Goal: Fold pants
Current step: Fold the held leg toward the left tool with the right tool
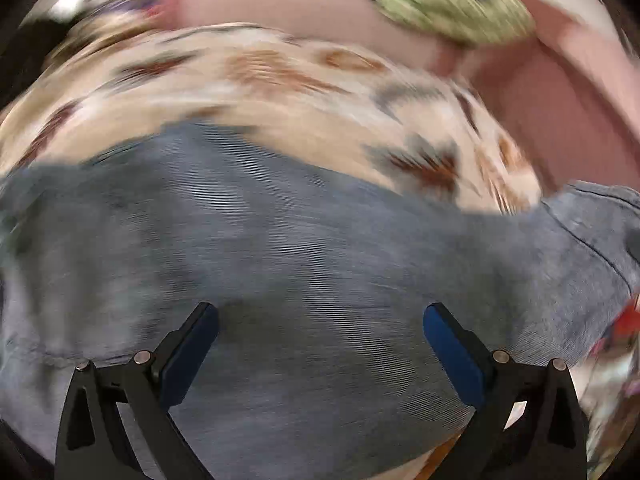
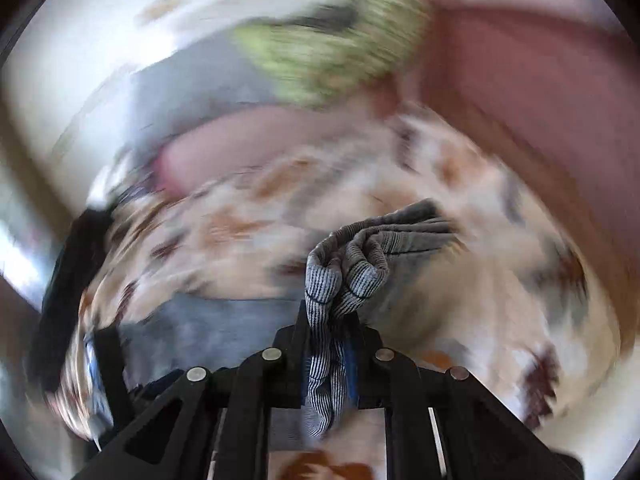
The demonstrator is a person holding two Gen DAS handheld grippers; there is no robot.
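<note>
My right jaws (image 2: pixel 329 334) are pressed together on a bunched ribbed edge of the grey pants (image 2: pixel 352 252), which looks like a cuff or waistband; which one I cannot tell through the blur. The pinched cloth stands up beyond the fingertips and hangs down between them, clear of the surface below. My left jaws (image 1: pixel 321 316) stand spread, with nothing between the blue pads (image 1: pixel 452 356); they hover over the broad grey body of the pants (image 1: pixel 280 232), and whether they touch it cannot be judged. The garment lies across a patterned bedspread (image 1: pixel 248 76) of cream, brown and grey. A pink pillow or bolster (image 1: pixel 280 4) and a green-printed cushion (image 1: pixel 452 4) lie beyond it, well apart from the work. Both views are heavily smeared, so fine detail is unreliable. Assessment: the step in hand appears to be carrying the held edge over the rest of the garment to form a fold. To do this well, I should keep the right grip firm on all gathered layers and lift only enough for the cloth to clear itself. The edge should travel in a straight line so that the fold falls square. The free left jaws would be best used to pin or grasp the matching edge. Risk: a one-sided carry may twist the leg and leave a skewed crease.
</note>
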